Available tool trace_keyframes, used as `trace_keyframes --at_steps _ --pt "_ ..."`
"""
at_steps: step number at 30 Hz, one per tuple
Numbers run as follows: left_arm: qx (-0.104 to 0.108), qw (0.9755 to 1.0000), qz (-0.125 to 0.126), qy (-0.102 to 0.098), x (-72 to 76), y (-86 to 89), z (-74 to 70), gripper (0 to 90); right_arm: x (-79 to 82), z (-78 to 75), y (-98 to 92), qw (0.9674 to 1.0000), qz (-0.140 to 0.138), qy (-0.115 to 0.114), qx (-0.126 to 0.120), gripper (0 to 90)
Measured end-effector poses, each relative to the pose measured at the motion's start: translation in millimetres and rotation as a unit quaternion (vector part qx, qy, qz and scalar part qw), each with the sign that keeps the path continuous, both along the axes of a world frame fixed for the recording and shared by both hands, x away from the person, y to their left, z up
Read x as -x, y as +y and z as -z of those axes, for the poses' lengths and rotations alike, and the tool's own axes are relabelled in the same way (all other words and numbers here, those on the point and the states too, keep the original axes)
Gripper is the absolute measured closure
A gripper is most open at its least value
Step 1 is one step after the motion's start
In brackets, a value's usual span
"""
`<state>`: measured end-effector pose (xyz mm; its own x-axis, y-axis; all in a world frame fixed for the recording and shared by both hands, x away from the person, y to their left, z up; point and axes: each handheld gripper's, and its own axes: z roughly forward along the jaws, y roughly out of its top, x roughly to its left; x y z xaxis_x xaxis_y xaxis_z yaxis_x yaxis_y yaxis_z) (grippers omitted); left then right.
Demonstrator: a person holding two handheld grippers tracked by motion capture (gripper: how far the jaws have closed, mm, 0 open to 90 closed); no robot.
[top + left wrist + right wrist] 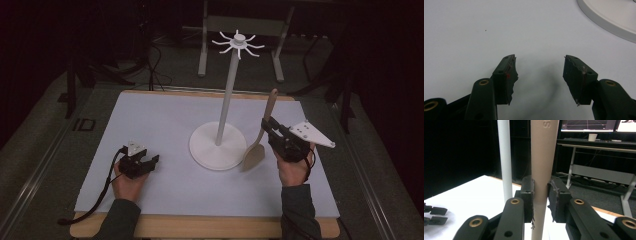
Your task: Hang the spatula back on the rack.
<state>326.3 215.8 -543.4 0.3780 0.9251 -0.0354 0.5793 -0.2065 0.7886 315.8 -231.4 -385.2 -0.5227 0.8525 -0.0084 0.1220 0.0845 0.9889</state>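
A beige spatula (260, 135) stands almost upright, blade down near the white sheet, just right of the rack's base. My right gripper (267, 126) is shut on its handle; in the right gripper view the two pads (527, 195) press on the beige handle (541, 170) from both sides. The white hanging rack (227, 90) has a round base (200, 145), a tall pole (505, 157) and a ring of hooks (238, 42) on top. My left gripper (145, 162) rests low on the sheet at the left, open, with nothing between its fingertips (506, 72).
A white sheet (160, 115) covers the wooden table (200, 227). The rack's base rim (609, 22) lies up and to the right of the left gripper. Behind the table stand a desk frame (240, 30), cables and dark floor; a far desk with a monitor and a cup (592, 137).
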Motion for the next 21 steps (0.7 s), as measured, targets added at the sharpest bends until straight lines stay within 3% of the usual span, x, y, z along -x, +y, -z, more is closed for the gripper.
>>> trace_keyframes --at_steps 21 --pt "-0.001 1.0 0.001 0.0 0.0 0.1 -0.1 43.9 -2.6 -11.8 7.6 0.9999 -0.012 -0.009 0.008 75.1"
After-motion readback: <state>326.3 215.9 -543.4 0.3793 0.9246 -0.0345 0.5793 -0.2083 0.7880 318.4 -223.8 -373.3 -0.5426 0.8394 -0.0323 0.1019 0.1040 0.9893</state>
